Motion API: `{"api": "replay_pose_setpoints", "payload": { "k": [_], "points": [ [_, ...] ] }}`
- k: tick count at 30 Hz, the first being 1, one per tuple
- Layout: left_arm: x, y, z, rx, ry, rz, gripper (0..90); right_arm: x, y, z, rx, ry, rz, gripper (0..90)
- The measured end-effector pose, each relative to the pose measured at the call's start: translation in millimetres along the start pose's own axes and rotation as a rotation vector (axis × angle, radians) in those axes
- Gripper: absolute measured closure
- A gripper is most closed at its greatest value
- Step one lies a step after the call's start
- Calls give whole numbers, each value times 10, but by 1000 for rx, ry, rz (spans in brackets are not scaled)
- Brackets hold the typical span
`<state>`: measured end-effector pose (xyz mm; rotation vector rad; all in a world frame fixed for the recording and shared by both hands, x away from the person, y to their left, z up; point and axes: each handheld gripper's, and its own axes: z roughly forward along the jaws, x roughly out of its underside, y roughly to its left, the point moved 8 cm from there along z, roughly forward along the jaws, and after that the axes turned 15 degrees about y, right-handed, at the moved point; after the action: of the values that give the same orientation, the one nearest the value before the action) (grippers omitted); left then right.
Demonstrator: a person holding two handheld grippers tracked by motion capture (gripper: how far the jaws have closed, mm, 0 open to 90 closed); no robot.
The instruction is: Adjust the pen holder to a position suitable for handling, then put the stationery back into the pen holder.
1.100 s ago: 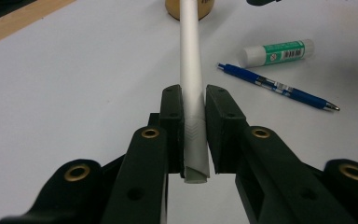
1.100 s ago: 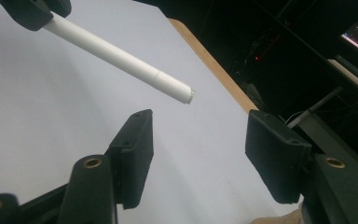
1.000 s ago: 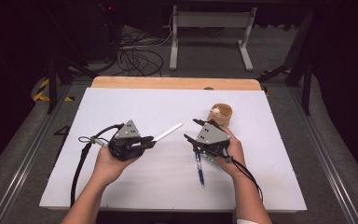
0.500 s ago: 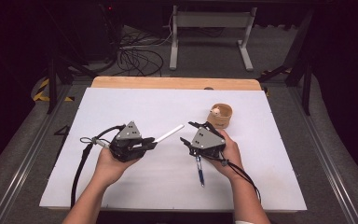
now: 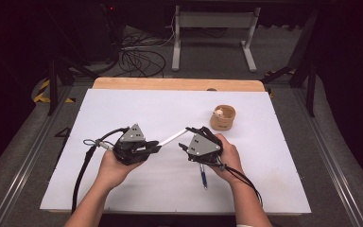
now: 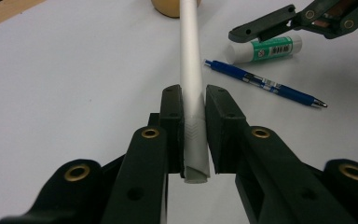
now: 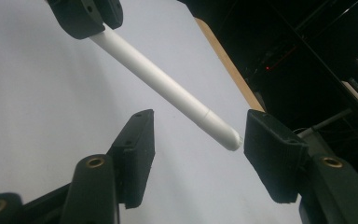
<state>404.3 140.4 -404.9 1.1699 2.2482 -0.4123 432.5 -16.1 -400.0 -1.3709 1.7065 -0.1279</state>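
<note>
Now the left tongs (image 6: 195, 135) are clamped on the white pen (image 6: 189, 60), which points toward 2 o'clock. The right tongs (image 7: 198, 144) stand apart around its tip, not touching it.

No legible text anywhere. Glue stick (image 6: 264, 48) has a green label with a barcode and small print, too blurred to read. Blue pen (image 6: 264, 83) barrel carries tiny markings, also unreadable. White pen (image 6: 189, 56) shows only embossed chevrons, no lettering.

Cup (image 5: 222, 118) far right on the table (image 5: 137, 104), pen (image 5: 203, 176) nearer, glue stick (image 6: 264, 47) beside the pen.
</note>
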Motion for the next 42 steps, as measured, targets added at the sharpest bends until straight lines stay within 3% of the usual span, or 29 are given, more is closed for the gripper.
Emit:
{"api": "replay_pose_setpoints", "payload": {
  "k": [5,7,11,12,15,21,24,25,29,30,33,39,42],
  "points": [
    [-4,-16,19,4,3,1,780,-16,44,28,11,11,-37,445],
    [-3,-25,30,8,7,0,780,-33,102,58,21,27,-84,457],
    [-7,-45,56,14,13,3,780,-51,150,88,30,39,-123,466],
    [-6,-53,61,15,15,2,780,-54,181,103,36,53,-157,472],
    [-12,-74,71,19,17,6,780,-65,213,123,39,58,-159,476],
    [-27,-109,74,37,9,8,780,-71,262,154,67,77,-236,540],
    [-33,-125,75,48,6,5,780,-78,285,161,69,75,-241,556],
    [-37,-135,78,56,2,2,779,-76,290,163,71,81,-270,572],
    [-38,-139,82,61,1,4,779,-92,305,181,93,68,-252,623],
    [-38,-140,81,63,1,3,779,-78,312,175,81,79,-282,639],
    [-44,-142,73,68,-8,-1,778,-83,317,187,96,68,-272,688],
    [-56,-116,35,68,-39,0,769,-58,364,207,81,89,-318,753],
    [-60,-89,12,54,-54,-9,708,-68,390,227,77,76,-290,788]
  ]
}}
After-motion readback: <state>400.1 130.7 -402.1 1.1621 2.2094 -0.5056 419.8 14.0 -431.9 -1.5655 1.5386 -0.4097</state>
